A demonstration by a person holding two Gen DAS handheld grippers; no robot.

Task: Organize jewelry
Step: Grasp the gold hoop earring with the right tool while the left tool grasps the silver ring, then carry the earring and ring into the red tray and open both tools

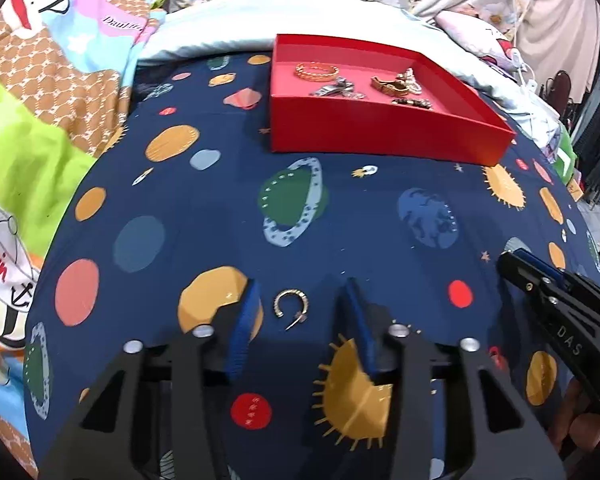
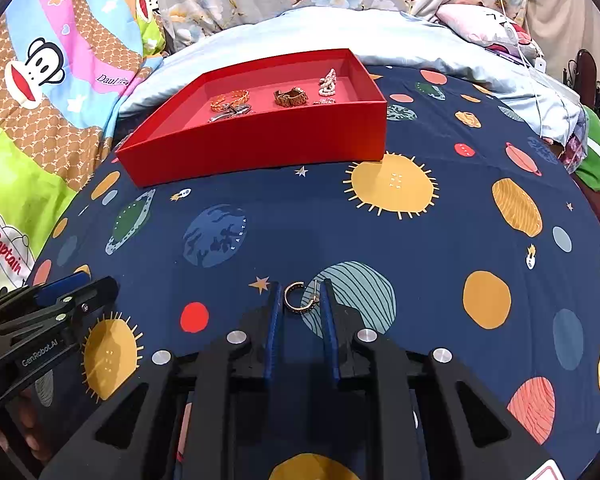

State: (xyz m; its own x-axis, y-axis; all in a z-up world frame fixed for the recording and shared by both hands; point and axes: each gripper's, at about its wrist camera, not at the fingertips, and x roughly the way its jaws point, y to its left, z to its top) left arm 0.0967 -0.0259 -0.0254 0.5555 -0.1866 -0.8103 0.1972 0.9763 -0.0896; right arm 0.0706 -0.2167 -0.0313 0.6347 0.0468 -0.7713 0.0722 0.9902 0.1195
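A small silver hoop earring (image 1: 291, 307) lies on the planet-print cloth between the blue pads of my open left gripper (image 1: 300, 300). In the right wrist view a gold hoop earring (image 2: 301, 298) lies between the pads of my right gripper (image 2: 301, 292), whose jaws stand close on either side of it, still a little apart. A red tray (image 1: 380, 136) stands farther back, also seen in the right wrist view (image 2: 260, 140). It holds a gold bracelet (image 1: 315, 70), a silver piece (image 1: 336, 88), a gold watch band (image 2: 290, 97) and a pearl piece (image 2: 328, 82).
The navy planet-print cloth (image 1: 340, 220) covers a bed. A cartoon blanket (image 1: 40, 100) lies to the left, a pale blue quilt (image 2: 340, 36) and pillows behind the tray. Each gripper shows in the other's view: the right (image 1: 556, 292), the left (image 2: 52, 308).
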